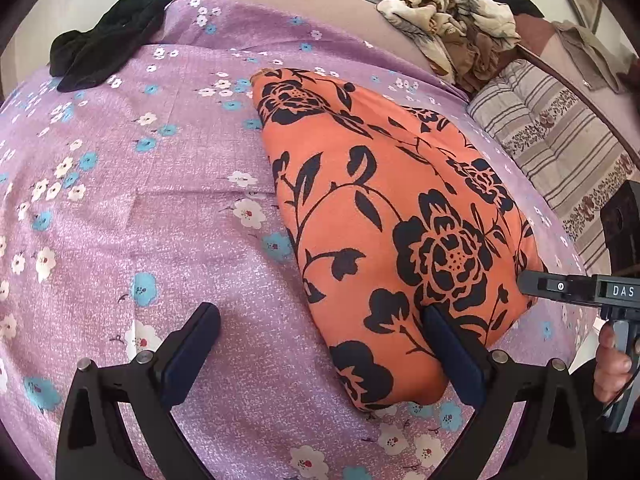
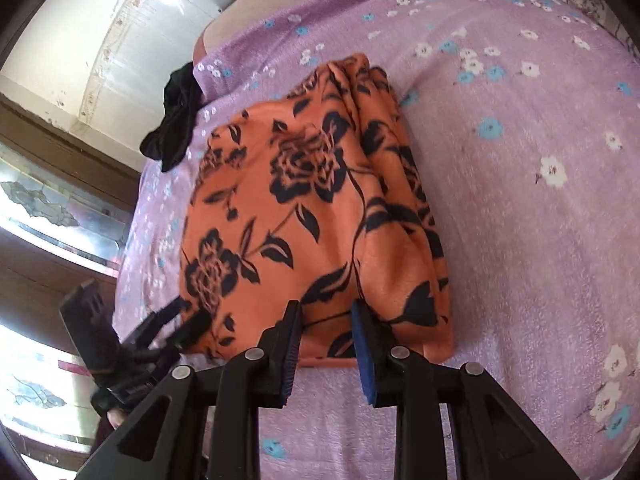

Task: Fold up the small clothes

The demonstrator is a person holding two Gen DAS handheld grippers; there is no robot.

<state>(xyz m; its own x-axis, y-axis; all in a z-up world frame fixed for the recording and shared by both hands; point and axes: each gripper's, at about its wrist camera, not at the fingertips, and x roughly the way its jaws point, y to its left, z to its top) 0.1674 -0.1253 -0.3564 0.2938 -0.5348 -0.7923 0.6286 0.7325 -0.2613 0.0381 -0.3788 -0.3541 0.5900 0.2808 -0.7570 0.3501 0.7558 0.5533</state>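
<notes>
An orange garment (image 1: 384,216) with black flowers lies folded into a long strip on the purple floral bedsheet (image 1: 120,200). My left gripper (image 1: 320,320) is open wide at its near end, the right finger (image 1: 444,336) resting on the cloth, the left finger on the sheet. In the right wrist view the same garment (image 2: 304,200) lies ahead, and my right gripper (image 2: 326,316) is open with a narrow gap at its near edge, holding nothing. The right gripper also shows in the left wrist view (image 1: 568,288) at the garment's right edge.
A black garment (image 1: 104,52) lies at the bed's far left corner. A crumpled beige patterned cloth (image 1: 448,24) lies at the far right. A striped pillow (image 1: 552,140) sits at the right edge. A wall and wooden window frame (image 2: 60,160) stand beyond the bed.
</notes>
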